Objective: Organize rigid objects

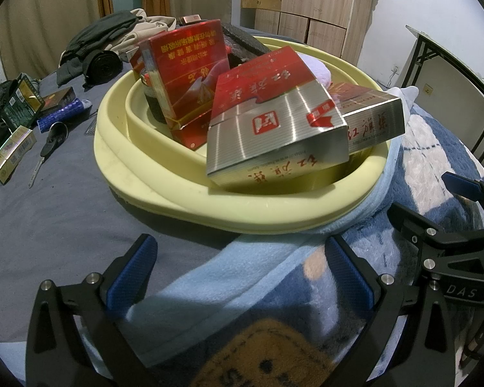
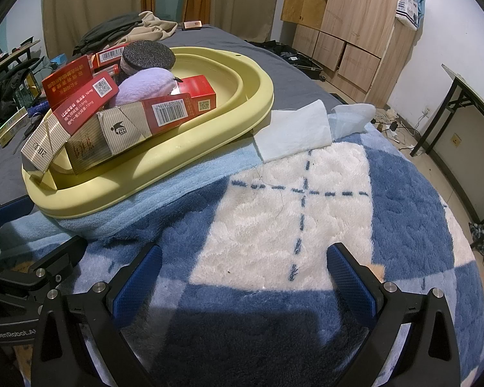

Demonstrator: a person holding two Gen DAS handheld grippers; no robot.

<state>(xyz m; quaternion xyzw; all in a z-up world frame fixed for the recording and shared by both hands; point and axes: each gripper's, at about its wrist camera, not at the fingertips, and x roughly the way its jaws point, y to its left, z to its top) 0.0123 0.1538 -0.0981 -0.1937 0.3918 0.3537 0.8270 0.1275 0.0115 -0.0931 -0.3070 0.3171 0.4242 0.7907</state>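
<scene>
Nearest us in the left wrist view, the left tool [image 1: 238,271] hangs with its blue-padded fingers [image 1: 130,274] spread apart and nothing between them, above a fleece blanket [image 1: 306,293] on the bed. Just ahead of the tool sits a pale yellow basin [image 1: 145,174], its near rim resting on the blanket's light blue edge. A silver and red carton [image 1: 274,135] lies tilted at the front of the basin, printed with red Chinese characters we see upside down. Behind it a red carton [image 1: 187,74] stands nearly upright, its white Chinese print also inverted. Far off to the tool's left, on the grey sheet, lie a green and white box [image 1: 13,153] and a key [image 1: 50,143]. At the tool's right, the other tool's black frame carries the letters "DAS".

In the right wrist view, the right tool [image 2: 245,277] is closest, fingers [image 2: 351,277] wide apart and empty over the blanket's [image 2: 290,200] white and blue squares. The basin [image 2: 209,129] lies ahead and to the tool's left. Its cartons show barcodes, QR codes and "10mg", "0.8mg", "12mg". A lilac plush puff [image 2: 145,85] and a dark round sponge [image 2: 148,54] rest among them. The left tool's [image 2: 32,267] frame at the lower left reads "GenRobot.AI".
</scene>
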